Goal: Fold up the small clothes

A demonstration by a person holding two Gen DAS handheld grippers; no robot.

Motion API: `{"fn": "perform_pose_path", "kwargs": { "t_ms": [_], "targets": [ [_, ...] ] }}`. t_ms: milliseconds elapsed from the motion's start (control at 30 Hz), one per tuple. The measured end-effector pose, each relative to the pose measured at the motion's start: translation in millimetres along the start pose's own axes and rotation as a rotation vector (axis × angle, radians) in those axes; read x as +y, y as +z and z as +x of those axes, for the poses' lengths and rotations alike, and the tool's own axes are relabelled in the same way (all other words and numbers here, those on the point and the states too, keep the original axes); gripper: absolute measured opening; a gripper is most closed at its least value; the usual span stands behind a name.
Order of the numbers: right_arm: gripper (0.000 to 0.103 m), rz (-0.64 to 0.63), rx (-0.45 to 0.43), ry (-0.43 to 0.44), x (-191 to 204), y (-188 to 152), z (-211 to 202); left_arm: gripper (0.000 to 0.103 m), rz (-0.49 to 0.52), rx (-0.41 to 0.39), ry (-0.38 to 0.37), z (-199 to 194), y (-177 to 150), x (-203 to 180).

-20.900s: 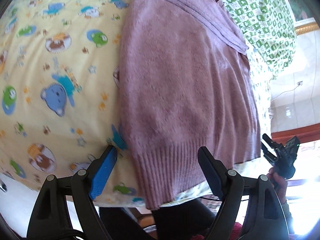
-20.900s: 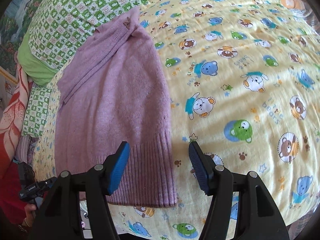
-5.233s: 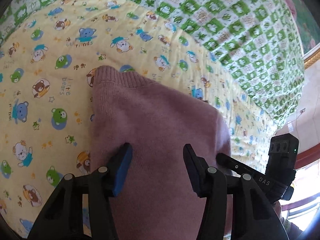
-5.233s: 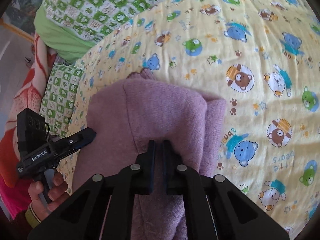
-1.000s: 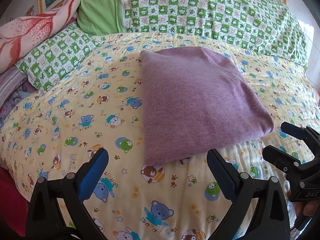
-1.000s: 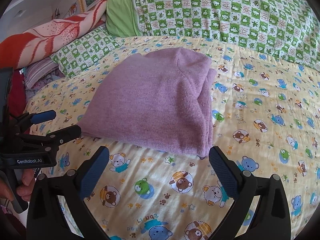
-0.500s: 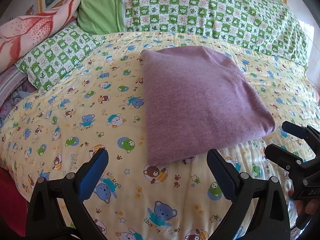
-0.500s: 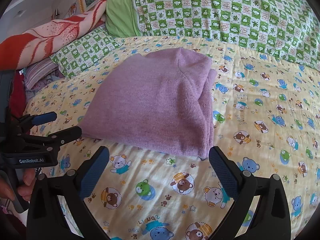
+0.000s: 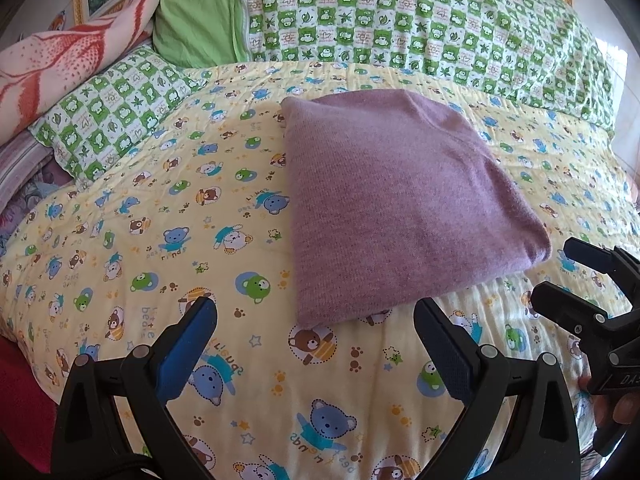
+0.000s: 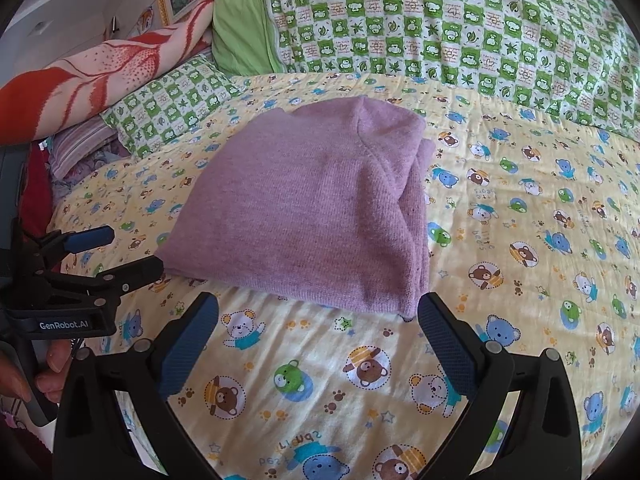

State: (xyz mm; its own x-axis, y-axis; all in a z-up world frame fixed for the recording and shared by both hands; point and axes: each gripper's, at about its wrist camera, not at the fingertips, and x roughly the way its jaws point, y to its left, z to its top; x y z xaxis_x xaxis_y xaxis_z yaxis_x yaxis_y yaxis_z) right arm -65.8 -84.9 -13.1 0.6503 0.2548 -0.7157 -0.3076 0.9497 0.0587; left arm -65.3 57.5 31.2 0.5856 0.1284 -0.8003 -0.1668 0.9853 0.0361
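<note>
A mauve knit sweater [image 9: 396,208] lies folded into a compact rectangle on the yellow bear-print bedsheet [image 9: 168,240]; it also shows in the right wrist view [image 10: 312,208]. My left gripper [image 9: 316,340] is open and empty, held a little short of the sweater's near edge. My right gripper [image 10: 318,328] is open and empty, also just short of the near edge. Each gripper shows in the other's view: the right one [image 9: 560,276] at the right, the left one [image 10: 120,252] at the left, both open.
Green checked pillows [image 9: 400,20] and a plain green pillow [image 9: 196,16] line the back. A small checked pillow [image 9: 108,120] and a red-and-white blanket [image 9: 60,60] lie at the left. The bed edge runs at the lower left.
Both grippers have drawn back very slightly from the folded sweater. The sweater itself lies still. Much earlier it was spread out long and has since been folded.
</note>
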Motion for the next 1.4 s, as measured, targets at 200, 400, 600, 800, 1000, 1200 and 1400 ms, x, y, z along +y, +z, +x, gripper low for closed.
{"fn": "perform_pose_path", "kwargs": {
  "t_ms": [200, 400, 600, 800, 1000, 1200, 1400],
  "targets": [
    [0.1, 0.001, -0.001, 0.002, -0.8, 0.3, 0.0, 0.099, 0.004, -0.001, -0.004, 0.6, 2.6, 0.5],
    [0.1, 0.001, -0.003, 0.004, -0.4, 1.3, -0.4, 0.099, 0.006, -0.001, -0.003, 0.6, 2.7, 0.5],
    [0.1, 0.004, -0.002, 0.004, 0.2, 1.1, -0.6, 0.099, 0.013, -0.003, -0.002, 0.8, 2.6, 0.0],
    [0.1, 0.007, -0.001, 0.006, 0.4, 1.3, -0.5, 0.099, 0.014, -0.001, -0.001, 1.3, 2.8, 0.9],
    [0.1, 0.007, -0.001, 0.007, 0.8, 1.4, -0.7, 0.099, 0.015, 0.0, -0.001, 1.4, 2.7, 0.6],
    [0.1, 0.009, 0.001, 0.007, 3.4, 1.5, -1.0, 0.099, 0.017, 0.001, -0.003, 2.2, 2.6, 1.3],
    [0.1, 0.01, 0.001, 0.007, 4.2, 1.7, -0.9, 0.099, 0.02, -0.001, -0.006, 3.4, 4.0, 2.5]
  ]
}}
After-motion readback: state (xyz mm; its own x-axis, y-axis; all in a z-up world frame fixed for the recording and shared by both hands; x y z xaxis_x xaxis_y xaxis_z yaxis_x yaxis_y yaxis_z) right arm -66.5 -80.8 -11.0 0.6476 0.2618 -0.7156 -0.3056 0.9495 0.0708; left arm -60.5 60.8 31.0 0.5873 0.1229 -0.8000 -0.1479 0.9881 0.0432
